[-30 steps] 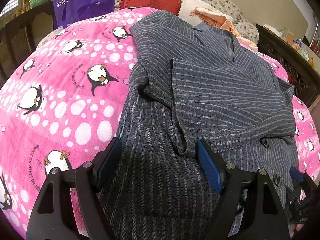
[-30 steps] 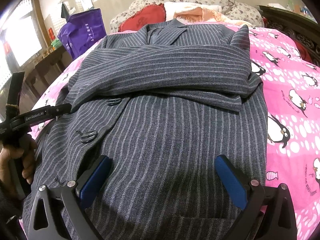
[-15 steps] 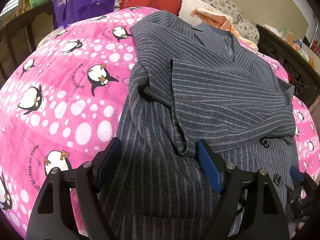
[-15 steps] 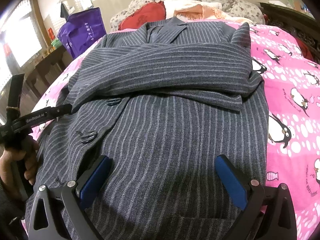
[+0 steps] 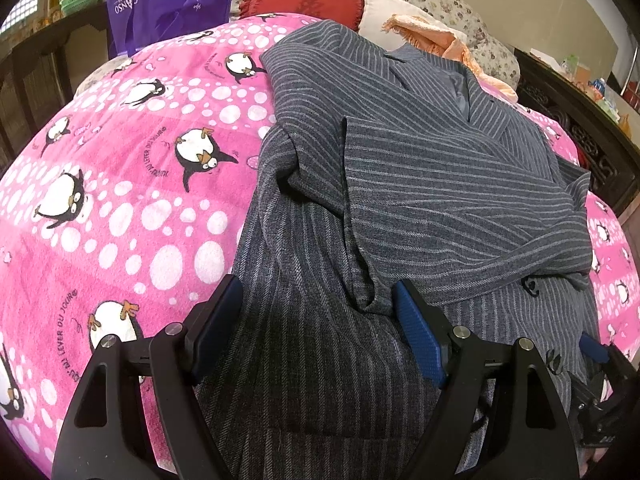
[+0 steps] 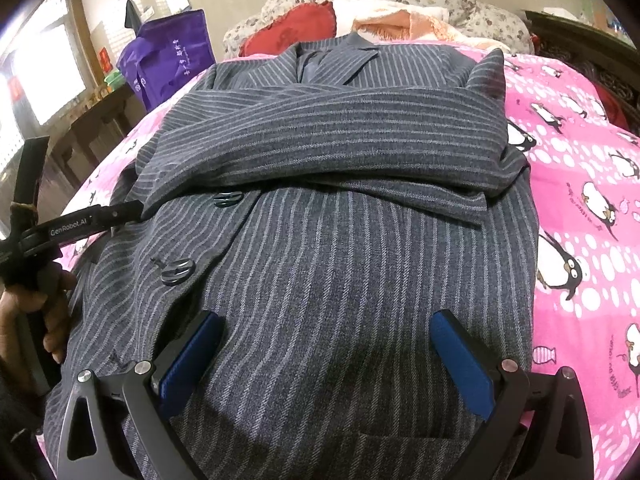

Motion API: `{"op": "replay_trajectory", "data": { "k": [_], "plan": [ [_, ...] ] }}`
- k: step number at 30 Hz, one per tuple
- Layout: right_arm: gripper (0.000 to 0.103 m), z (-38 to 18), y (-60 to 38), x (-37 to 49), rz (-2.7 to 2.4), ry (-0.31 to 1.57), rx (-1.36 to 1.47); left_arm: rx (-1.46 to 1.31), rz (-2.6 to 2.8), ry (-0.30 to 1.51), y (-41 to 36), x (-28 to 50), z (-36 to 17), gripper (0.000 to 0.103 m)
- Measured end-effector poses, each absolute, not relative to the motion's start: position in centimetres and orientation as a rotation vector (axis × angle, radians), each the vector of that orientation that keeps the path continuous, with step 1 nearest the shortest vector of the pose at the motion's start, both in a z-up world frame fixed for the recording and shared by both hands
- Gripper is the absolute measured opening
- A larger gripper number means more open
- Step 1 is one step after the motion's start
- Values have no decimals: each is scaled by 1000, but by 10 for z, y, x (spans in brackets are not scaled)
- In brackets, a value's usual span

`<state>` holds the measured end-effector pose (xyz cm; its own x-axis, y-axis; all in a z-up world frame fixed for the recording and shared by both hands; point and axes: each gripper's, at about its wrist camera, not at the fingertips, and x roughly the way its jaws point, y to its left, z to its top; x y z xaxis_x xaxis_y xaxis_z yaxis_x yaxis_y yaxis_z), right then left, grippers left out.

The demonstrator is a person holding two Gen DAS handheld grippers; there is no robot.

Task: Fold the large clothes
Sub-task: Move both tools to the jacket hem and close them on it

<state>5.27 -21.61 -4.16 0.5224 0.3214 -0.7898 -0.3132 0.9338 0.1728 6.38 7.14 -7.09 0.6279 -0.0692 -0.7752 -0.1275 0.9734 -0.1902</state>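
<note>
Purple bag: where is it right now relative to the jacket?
The purple bag stands off the bed's far-left corner in the right wrist view, beyond the pink penguin blanket, left of the striped jacket collar and the red cushion.

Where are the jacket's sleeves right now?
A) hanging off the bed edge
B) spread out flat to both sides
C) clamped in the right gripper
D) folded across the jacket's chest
D: the right wrist view shows a sleeve laid across the front of the striped jacket, above its buttons, and the right gripper stands open, holding nothing.
</note>
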Motion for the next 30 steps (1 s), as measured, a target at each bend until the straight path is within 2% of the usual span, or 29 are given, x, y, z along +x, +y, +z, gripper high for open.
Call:
{"op": "replay_trajectory", "data": {
  "k": [3,5,7,10,12,17,21,24,26,27,28,30],
  "plan": [
    [103,-39,-214,58,385,1000,-20,-217,36,907,69,65,-70,80],
    [98,-28,-221,59,377,1030,-36,-205,23,937,67,68,-68,81],
    [97,-1,-247,49,332,980,-17,-211,-18,980,74,66,-54,81],
    [99,34,-295,17,352,885,48,-258,-53,891,104,29,-20,81],
    [101,43,-323,-8,365,865,80,-178,-44,881,118,1,-13,81],
    [101,6,-332,-57,457,931,133,-97,-91,979,126,-54,-38,81],
    [92,-28,-314,-65,568,937,281,-105,-197,1006,113,-88,-58,81],
    [90,-41,-312,-65,541,906,338,-69,-222,988,102,-100,-60,81],
    [81,-38,-315,-69,593,881,382,-85,-247,995,101,-100,-62,81],
    [79,-37,-315,-70,637,880,394,-95,-266,1001,102,-97,-60,78],
    [79,-36,-315,-71,659,883,394,-107,-290,1005,102,-94,-60,71],
    [79,-41,-310,-71,674,905,358,-127,-327,1012,101,-82,-60,67]
  ]
}}
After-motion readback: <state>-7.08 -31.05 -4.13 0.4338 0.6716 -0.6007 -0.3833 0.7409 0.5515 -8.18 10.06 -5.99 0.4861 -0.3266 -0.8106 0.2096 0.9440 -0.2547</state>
